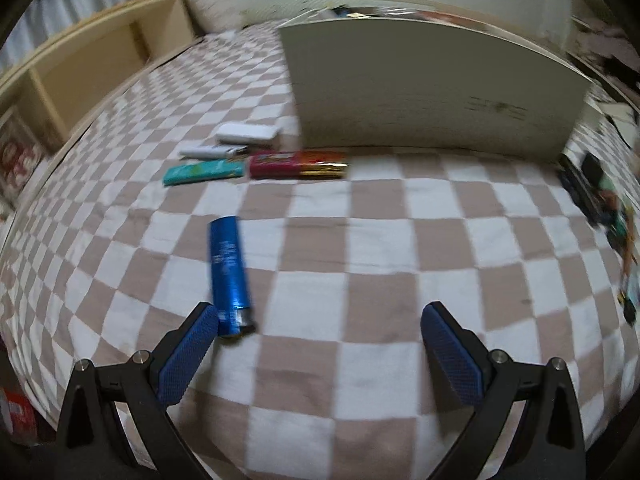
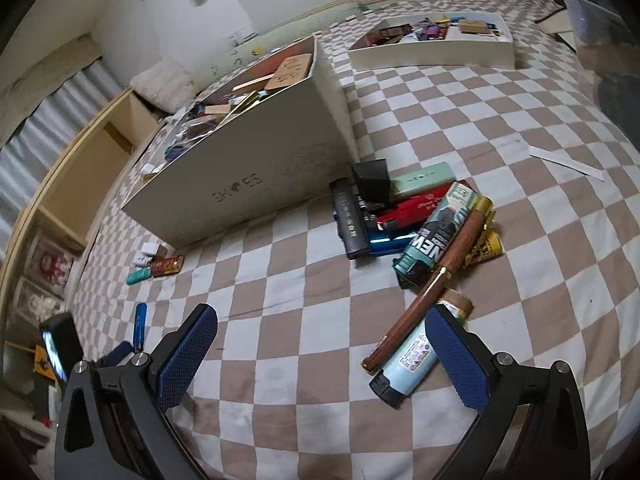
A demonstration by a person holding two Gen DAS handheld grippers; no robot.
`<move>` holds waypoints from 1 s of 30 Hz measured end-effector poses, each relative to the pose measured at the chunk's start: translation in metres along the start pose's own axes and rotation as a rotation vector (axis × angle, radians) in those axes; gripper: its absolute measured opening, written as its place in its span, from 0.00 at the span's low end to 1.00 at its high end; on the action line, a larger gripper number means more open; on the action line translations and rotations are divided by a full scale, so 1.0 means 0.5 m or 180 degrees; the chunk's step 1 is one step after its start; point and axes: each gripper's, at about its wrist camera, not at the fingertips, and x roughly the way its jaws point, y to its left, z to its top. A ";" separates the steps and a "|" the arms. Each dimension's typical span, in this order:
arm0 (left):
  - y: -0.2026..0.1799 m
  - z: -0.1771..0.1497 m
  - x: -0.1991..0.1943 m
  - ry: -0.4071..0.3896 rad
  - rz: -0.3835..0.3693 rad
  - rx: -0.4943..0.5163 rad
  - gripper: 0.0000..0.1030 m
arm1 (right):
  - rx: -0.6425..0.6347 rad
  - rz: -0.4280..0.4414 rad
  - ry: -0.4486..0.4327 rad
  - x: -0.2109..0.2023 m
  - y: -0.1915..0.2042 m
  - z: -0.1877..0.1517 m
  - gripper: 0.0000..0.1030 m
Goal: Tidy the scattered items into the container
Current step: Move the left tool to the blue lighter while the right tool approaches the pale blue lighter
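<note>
Pick-up approach — left gripper (image 1: 320, 320) spread wide, empty; blue tube (image 1: 229, 270) at its ten o'clock. Next: shift left, straddle, clench, carry to box (image 1: 432, 88). Right gripper (image 2: 322, 322) released.

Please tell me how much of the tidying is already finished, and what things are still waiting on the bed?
Done: the big box already holds many items. In hand: nothing; the left tongs are open beside the blue tube, and the right tongs are open by the brown pen. Left: that tube, the teal packet, the red packet, the white items and the pile beside the box.
</note>
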 end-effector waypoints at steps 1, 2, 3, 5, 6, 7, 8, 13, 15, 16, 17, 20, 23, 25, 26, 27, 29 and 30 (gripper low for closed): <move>-0.009 -0.003 -0.005 -0.0033 -0.0039 0.0062 1.00 | 0.0009 -0.0006 -0.0005 -0.001 -0.001 0.000 1.00; -0.017 -0.005 -0.010 -0.0057 -0.0086 0.0120 1.00 | 0.0020 -0.0020 -0.0007 0.000 -0.002 0.000 1.00; -0.025 -0.007 -0.012 -0.0067 -0.0143 0.0179 1.00 | 0.0036 -0.0045 -0.0005 0.001 -0.004 0.000 1.00; -0.036 -0.011 -0.010 -0.0040 -0.0241 0.0263 1.00 | 0.0082 -0.0100 -0.0002 0.001 -0.010 0.002 1.00; -0.037 -0.012 -0.007 -0.0034 -0.0258 0.0271 1.00 | 0.0107 -0.0109 -0.0005 0.000 -0.013 0.004 1.00; -0.036 -0.012 -0.005 -0.0030 -0.0274 0.0260 1.00 | 0.0132 -0.0119 -0.0018 -0.002 -0.017 0.007 1.00; -0.032 -0.011 -0.003 -0.0017 -0.0291 0.0226 1.00 | 0.0150 -0.0142 -0.0036 -0.006 -0.021 0.009 1.00; 0.002 0.003 0.016 0.0045 -0.0253 -0.0026 1.00 | 0.0089 0.0007 0.0425 0.000 -0.041 0.029 1.00; 0.017 0.006 0.023 0.0058 -0.0199 -0.0124 1.00 | -0.0024 0.0091 0.0630 0.006 -0.046 0.037 1.00; 0.024 0.007 0.025 0.0067 -0.0185 -0.0176 1.00 | -0.0080 0.0104 0.0686 0.008 -0.049 0.039 1.00; 0.031 0.008 0.027 0.0079 -0.0177 -0.0231 1.00 | -0.0137 0.0094 0.0729 0.011 -0.051 0.044 1.00; 0.052 0.005 0.027 0.0105 -0.0117 -0.0389 1.00 | -0.0342 0.0112 0.0854 0.022 -0.055 0.066 1.00; 0.080 0.013 0.036 0.0125 -0.0042 -0.0548 1.00 | -0.0546 0.0195 0.1004 0.046 -0.050 0.087 1.00; 0.100 0.019 0.042 0.0132 -0.0010 -0.0665 1.00 | -0.0704 0.0154 0.1113 0.068 -0.045 0.093 1.00; 0.110 0.021 0.043 0.0136 0.0006 -0.0729 1.00 | -0.0769 0.0139 0.1180 0.080 -0.043 0.093 1.00; 0.119 0.022 0.044 0.0141 0.0015 -0.0791 1.00 | -0.0813 0.0114 0.1235 0.089 -0.041 0.091 1.00; 0.135 0.023 0.045 0.0140 0.0041 -0.0900 1.00 | -0.0935 0.0054 0.1318 0.104 -0.040 0.086 1.00; 0.142 0.024 0.046 0.0139 0.0058 -0.0939 1.00 | -0.0945 0.0078 0.1377 0.110 -0.042 0.083 1.00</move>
